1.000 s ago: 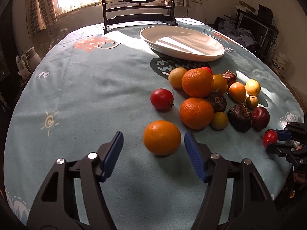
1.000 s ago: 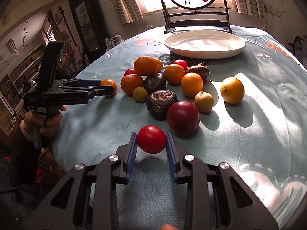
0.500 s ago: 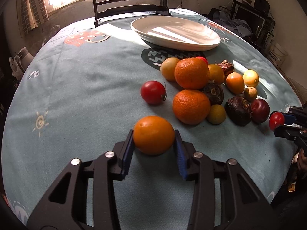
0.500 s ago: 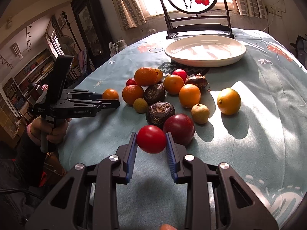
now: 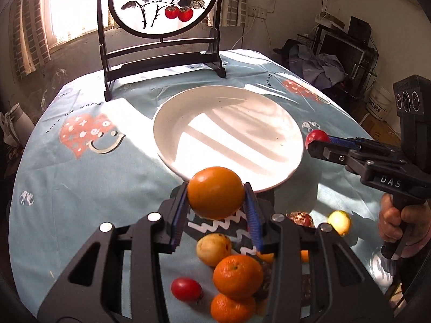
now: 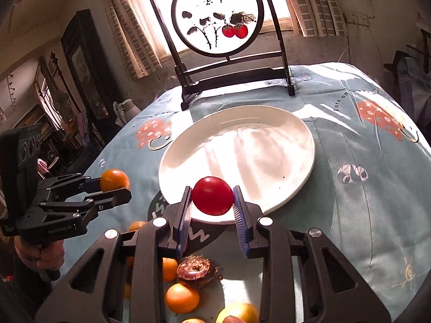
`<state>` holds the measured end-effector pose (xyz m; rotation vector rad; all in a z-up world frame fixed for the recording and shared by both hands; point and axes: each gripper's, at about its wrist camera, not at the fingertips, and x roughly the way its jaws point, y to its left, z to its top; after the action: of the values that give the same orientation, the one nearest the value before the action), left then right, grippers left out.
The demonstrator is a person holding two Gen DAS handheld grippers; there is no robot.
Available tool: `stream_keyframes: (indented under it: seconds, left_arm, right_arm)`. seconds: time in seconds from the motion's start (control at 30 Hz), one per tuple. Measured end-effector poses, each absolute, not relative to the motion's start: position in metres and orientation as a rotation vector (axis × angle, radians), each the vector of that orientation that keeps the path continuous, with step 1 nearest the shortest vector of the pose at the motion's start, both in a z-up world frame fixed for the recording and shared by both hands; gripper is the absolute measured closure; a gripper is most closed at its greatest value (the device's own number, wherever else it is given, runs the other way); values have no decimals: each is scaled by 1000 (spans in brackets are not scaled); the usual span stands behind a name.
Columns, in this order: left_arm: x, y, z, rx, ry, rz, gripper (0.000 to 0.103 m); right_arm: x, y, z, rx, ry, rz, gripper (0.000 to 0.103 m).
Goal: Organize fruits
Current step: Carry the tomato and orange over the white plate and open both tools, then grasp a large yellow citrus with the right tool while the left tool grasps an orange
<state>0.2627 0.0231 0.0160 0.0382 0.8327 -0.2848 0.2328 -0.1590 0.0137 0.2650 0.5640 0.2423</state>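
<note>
Fruit fills both my grippers: my left gripper (image 5: 216, 204) clamps an orange (image 5: 215, 191), my right gripper (image 6: 212, 206) a red tomato (image 6: 212, 195). Both hang at six o'clock of the white plate (image 6: 296, 145).

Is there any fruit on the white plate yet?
No, the plate is bare; the orange and tomato sit in the grippers.

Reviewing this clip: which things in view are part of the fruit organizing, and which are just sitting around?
Part of the job:
- orange in the left hand-held gripper
- red fruit in the right hand-held gripper
- white plate, nothing on it
- loose fruit pile

Just lying about:
- painted round screen on its stand
- patterned tablecloth
</note>
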Motion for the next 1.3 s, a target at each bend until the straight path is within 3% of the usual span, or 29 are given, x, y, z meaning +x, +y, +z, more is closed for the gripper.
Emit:
stream_keyframes:
  seconds: [0.33, 0.4, 0.43, 0.47, 0.5, 0.67, 0.77, 1.07, 1.3]
  left_arm:
    - [335, -3, -25, 104, 981, -255, 62]
    - [339, -3, -29, 98, 996, -254, 60]
    - [338, -3, -28, 99, 990, -247, 44]
    - [334, -3, -24, 104, 963, -229, 37]
    - [329, -1, -18, 113, 929, -211, 29]
    - [287, 19, 10, 48, 830, -232, 10]
    - [255, 31, 12, 26, 812, -240, 8]
    - [160, 60, -17, -56, 834, -223, 7]
    - [113, 55, -33, -12, 779, -253, 5]
  right_arm:
    - [294, -149, -17, 178, 720, 212, 72]
    - [297, -146, -18, 168, 729, 215, 68]
    - [297, -146, -17, 165, 728, 214, 62]
    - [296, -146, -16, 166, 725, 215, 55]
    - [292, -146, -13, 170, 717, 221, 55]
    - [256, -155, 4, 223, 636, 269, 53]
    - [228, -157, 0, 237, 610, 273, 47]
    - [144, -152, -37, 269, 628, 228, 46]
    - [134, -149, -41, 237, 661, 153, 46]
